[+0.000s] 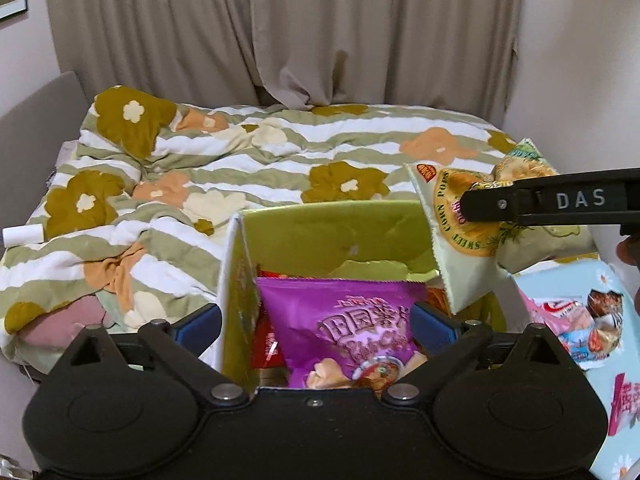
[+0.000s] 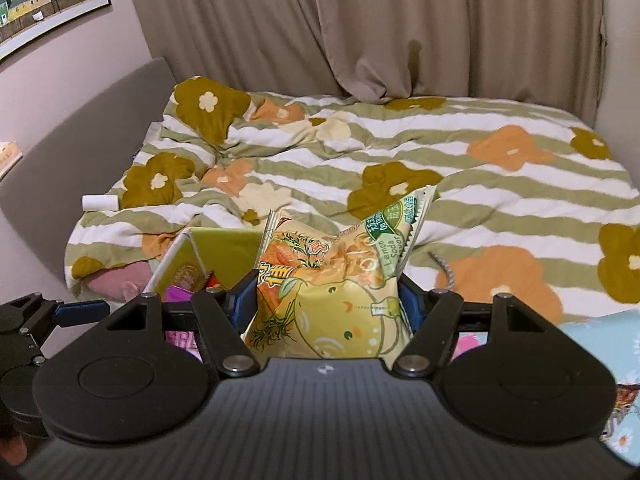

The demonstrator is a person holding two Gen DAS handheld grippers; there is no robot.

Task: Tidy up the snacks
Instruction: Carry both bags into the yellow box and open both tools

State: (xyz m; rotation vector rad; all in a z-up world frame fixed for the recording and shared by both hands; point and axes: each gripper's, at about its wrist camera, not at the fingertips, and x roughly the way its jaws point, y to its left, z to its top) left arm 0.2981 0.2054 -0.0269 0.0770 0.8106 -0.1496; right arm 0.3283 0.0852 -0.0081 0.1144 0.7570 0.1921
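You are carrying the yellow-green snack bags (image 2: 332, 280) toward the green box (image 1: 336, 236) on the bed (image 2: 500, 184) — your right gripper (image 2: 326, 304) is pinching them between its blue fingers (image 2: 242, 300), and from the left camera they are hanging just over the box's far right corner. Your left gripper (image 1: 316, 326) is hovering above the box with its fingers (image 1: 198, 326) spread wide and gripping nothing; the purple chip bag (image 1: 352, 328) is lying loose between them, already inside. So the step in hand looks like loading the box. Next you are likely needing to bring the right hand over the opening beside the purple bag, lower, then release — mind the box wall
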